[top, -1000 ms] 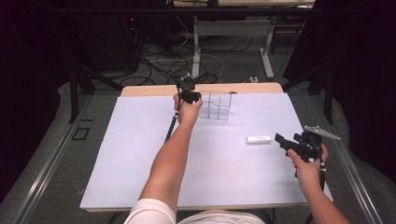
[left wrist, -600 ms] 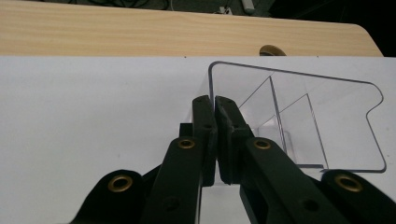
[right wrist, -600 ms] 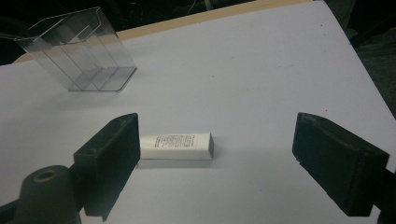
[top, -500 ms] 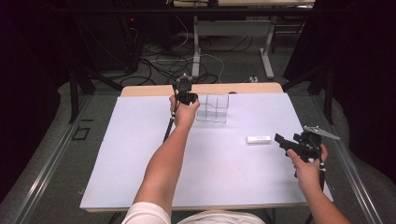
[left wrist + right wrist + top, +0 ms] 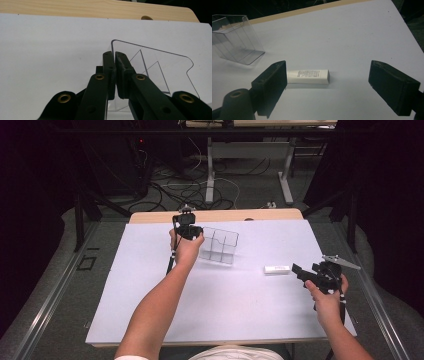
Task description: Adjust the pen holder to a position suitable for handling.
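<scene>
Clear organiser (image 5: 219, 245); white tube (image 5: 308, 76), blk print; white tbl (image 5: 150, 300)

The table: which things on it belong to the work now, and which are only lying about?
In use:
- clear organizer, its wall pinched by the left gripper
- white tube, lying before the open right gripper

Lying about:
- nothing else on the white mat

Your left hand (image 5: 186, 251) covers the left gripper's (image 5: 194, 231) jaws from above. In the left gripper view, its black jaws hide the clear organizer's (image 5: 160, 67) near wall. The white tube's (image 5: 308, 76) print is too small to read, and one right gripper jaw hides its end.
</scene>
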